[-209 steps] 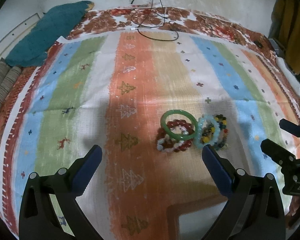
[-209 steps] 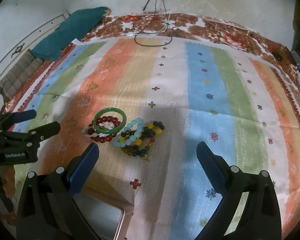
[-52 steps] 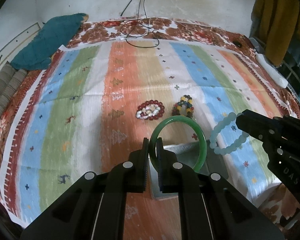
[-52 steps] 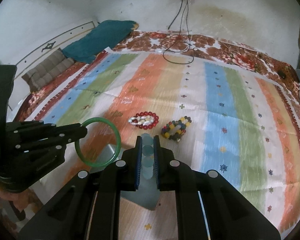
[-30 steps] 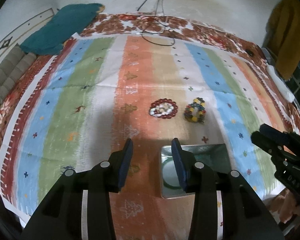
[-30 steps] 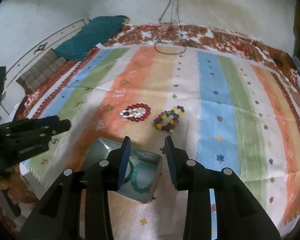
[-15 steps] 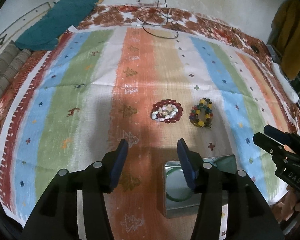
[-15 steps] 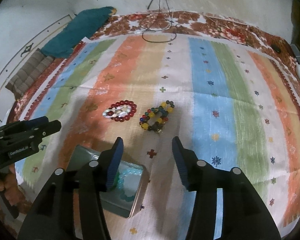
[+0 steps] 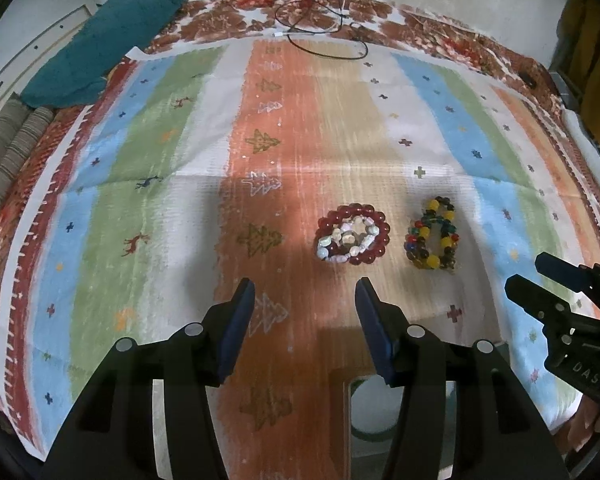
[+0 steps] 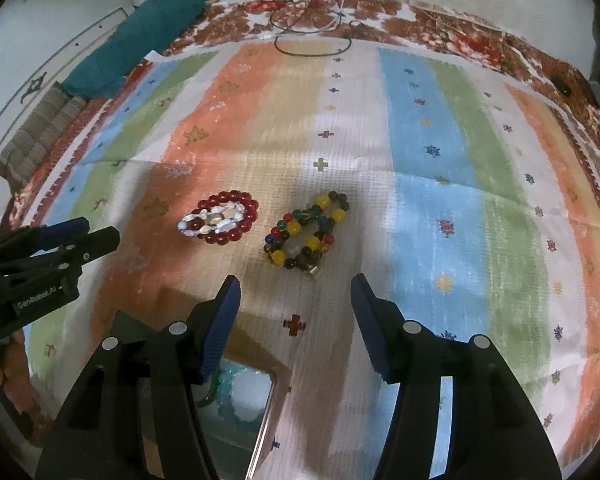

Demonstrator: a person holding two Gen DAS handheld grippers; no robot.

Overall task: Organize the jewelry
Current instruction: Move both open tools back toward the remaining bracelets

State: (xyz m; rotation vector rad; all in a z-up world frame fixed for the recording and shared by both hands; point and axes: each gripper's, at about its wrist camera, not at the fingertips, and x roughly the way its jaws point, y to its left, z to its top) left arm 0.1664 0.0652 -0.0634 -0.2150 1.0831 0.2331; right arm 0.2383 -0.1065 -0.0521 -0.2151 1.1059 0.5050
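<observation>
We hold the left hand-held gripper (image 9: pixel 305 294) over a striped mat (image 9: pixel 148 184). Its two blue fingers (image 9: pixel 236 320) stand apart and nothing is between them. We hold the right hand-held gripper (image 10: pixel 295 292) over the same mat. Its jaws are opening, and nothing is between them either.

A red bead bracelet (image 9: pixel 354 234) lies flat on the orange stripe, past the tips of the left hand-held gripper. A smaller ring of pale, shiny beads (image 9: pixel 348 240) lies inside the red one. Just beside them, to the right, lies a bunch of many-colored beads (image 9: pixel 432 238) with yellow, red, green and dark ones. In the right wrist view, this bunch lies just ahead of the right hand-held gripper, and the red ring is off to its left.

A little metal box (image 10: pixel 270 408) sits low in both views, partly hidden behind the fingers. In the right wrist view we see a light blue bead bracelet (image 10: pixel 228 392) inside it. A green bangle (image 9: pixel 370 436) lies in the box too, and only a part of its curve shows in the left wrist view.

Each gripper shows at the side of the other one's view. At the far end of the mat we see a teal cloth (image 9: pixel 108 40) and a loop of dark wire (image 9: pixel 328 36)
</observation>
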